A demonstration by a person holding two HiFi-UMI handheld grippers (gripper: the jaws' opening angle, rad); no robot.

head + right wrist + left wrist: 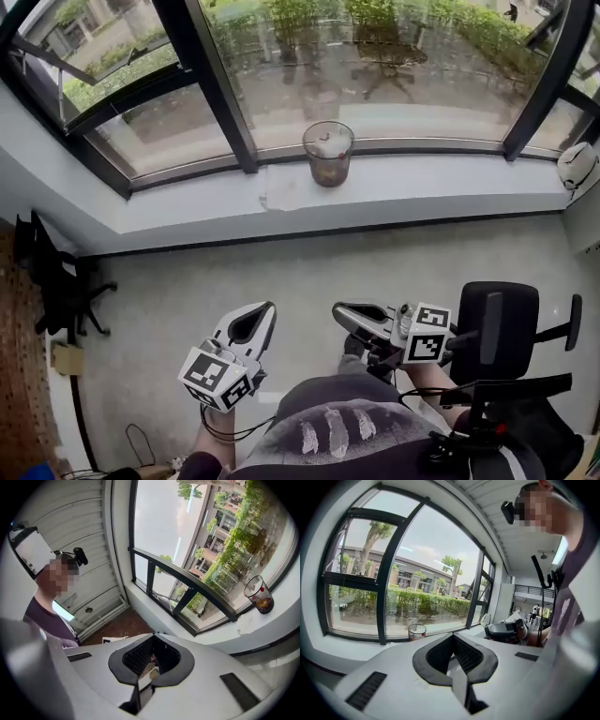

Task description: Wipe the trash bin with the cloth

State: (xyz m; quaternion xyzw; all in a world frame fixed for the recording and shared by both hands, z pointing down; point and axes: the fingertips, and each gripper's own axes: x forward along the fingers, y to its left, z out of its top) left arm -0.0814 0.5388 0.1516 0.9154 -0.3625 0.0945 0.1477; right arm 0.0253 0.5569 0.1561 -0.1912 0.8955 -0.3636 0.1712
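Observation:
A small clear trash bin [328, 153] with some rubbish at its bottom stands on the white window sill [422, 187], far ahead of both grippers. The same bin [416, 631] is small and distant in the left gripper view, and it sits at the right edge as the bin [259, 595] in the right gripper view. My left gripper [265, 311] is held low near my body, shut and empty. Beside it my right gripper [341, 310] is also shut with nothing in it. In both gripper views the jaws meet with nothing between them. No cloth is in view.
A black office chair [502, 328] stands close at my right. Another black chair [52, 281] is by the left wall. A white round object [577, 164] rests at the sill's right end. Dark window frames [220, 94] rise behind the sill. Grey floor [281, 272] lies between me and the sill.

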